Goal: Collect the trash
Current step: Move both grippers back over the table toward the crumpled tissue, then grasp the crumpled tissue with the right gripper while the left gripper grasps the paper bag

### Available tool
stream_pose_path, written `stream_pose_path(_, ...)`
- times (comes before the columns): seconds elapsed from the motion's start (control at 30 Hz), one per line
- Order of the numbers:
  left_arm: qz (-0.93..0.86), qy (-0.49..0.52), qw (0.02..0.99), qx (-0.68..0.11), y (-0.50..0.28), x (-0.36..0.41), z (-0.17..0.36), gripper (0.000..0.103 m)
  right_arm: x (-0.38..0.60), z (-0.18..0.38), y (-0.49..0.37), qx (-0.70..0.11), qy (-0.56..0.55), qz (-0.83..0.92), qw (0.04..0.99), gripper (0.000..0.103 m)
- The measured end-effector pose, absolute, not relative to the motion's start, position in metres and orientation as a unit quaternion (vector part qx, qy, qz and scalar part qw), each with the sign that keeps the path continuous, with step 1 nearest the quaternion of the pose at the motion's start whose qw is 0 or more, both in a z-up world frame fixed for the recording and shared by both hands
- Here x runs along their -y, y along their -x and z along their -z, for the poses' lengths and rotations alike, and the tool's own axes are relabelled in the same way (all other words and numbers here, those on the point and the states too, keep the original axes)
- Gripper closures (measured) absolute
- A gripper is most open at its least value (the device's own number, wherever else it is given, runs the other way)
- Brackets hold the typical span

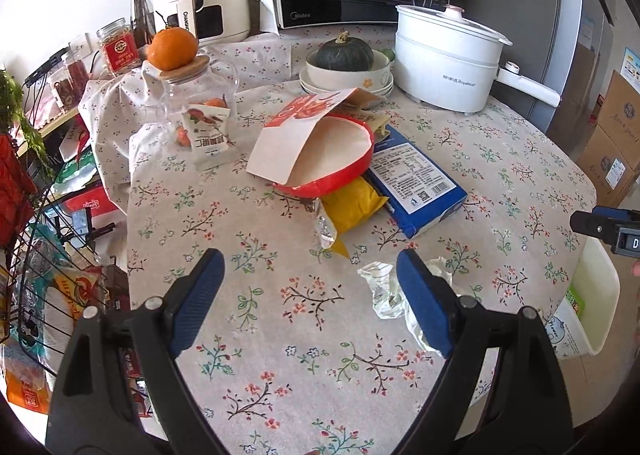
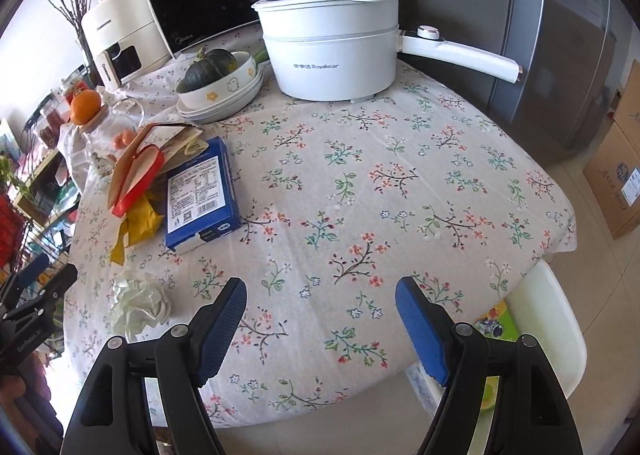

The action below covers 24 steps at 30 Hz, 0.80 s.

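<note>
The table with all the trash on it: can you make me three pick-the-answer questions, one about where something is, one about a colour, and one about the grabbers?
1. What sits on the wooden jar lid?
A. an orange
B. a pumpkin
C. a box

2. What colour is the box lying by the red and yellow wrappers?
A. green
B. blue
C. pink

3. How do the left gripper and right gripper stand?
A. both hold trash
B. one is shut
C. both open, holding nothing

Answers: 1 A, the orange rests on the lid. 2 B, its sides are blue. 3 C, only tablecloth shows between the fingers.
</note>
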<state>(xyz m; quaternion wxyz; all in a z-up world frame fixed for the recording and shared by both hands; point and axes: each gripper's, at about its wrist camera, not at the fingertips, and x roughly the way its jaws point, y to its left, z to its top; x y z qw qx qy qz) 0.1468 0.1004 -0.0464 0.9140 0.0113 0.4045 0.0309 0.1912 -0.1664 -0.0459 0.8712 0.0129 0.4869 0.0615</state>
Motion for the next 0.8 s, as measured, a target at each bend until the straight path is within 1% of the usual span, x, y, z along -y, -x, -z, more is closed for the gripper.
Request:
stream_pose_path(0.53, -0.068, 0.000, 0.900, -0.431, -0.119, -0.169, 0.061, 0.015, 0.055, 0.067, -0.185, -0.507, 0.011, -0.142, 0.850, 0.025)
stream_pose_path(0.67, -0.079, 0.007, 0.898, -0.432, -0.113, -0.183, 0.063, 0.008, 0.033, 0.074, -0.186, -0.510, 0.017, -0.156, 0.846, 0.025)
stream_pose_path(0.8, -0.083, 0.015, 0.898, -0.431, -0.110, -0.194, 0.063, 0.007, 0.017, 0.085, -0.189, -0.519, 0.014, -0.167, 0.838, 0.025)
